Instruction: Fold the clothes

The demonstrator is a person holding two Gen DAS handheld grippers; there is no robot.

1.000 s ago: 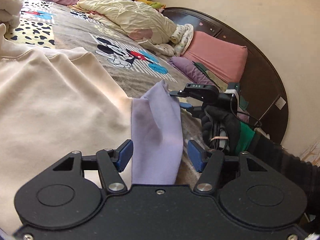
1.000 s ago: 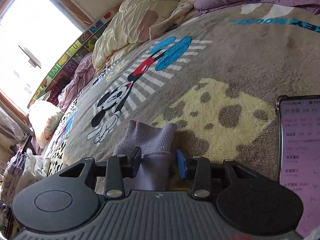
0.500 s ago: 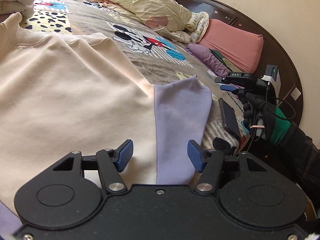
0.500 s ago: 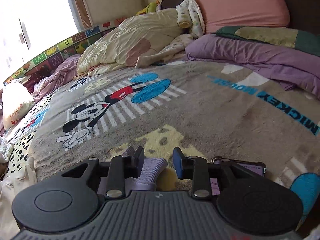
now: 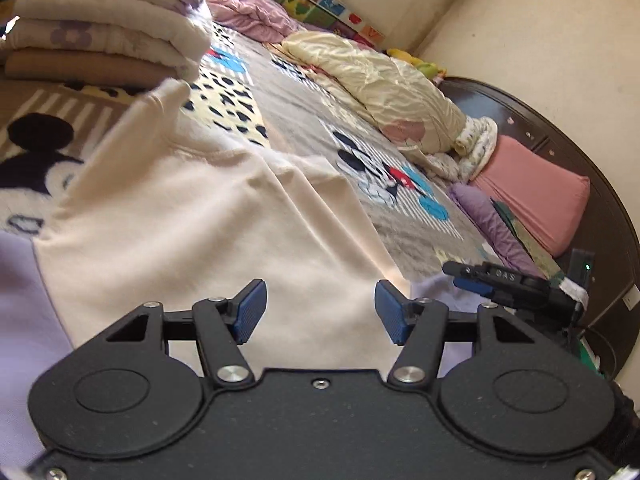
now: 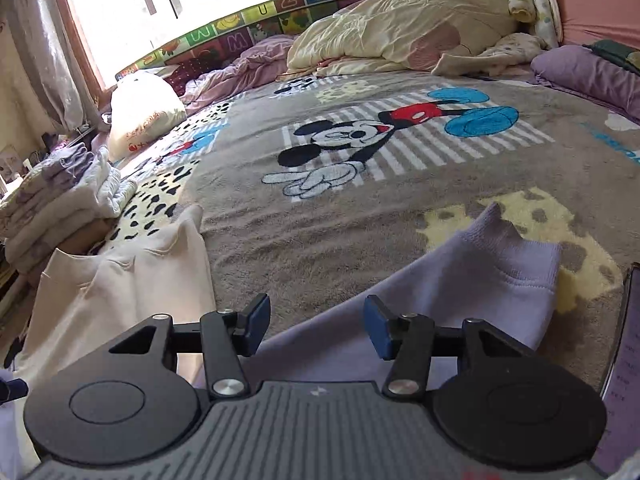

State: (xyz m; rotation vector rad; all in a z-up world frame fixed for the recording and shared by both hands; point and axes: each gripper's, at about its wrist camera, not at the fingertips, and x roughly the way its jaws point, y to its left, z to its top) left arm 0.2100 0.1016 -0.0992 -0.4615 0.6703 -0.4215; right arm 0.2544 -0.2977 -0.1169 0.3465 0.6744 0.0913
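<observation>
Sweatshirt — cream-bodied, with lilac sleeves — lay spread on the cartoon-print blanket, near a stack of folded laundry at far left. Both the left gripper and right gripper hung above it, jaws spread, gripping nothing.

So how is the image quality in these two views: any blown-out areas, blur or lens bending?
Right wrist view: the bright window is blown out to white, and the fisheye bows the colourful alphabet border. Left wrist view: the cream sweatshirt with lilac sleeves looks soft near its raised collar, and the dark wooden headboard curves.
</observation>
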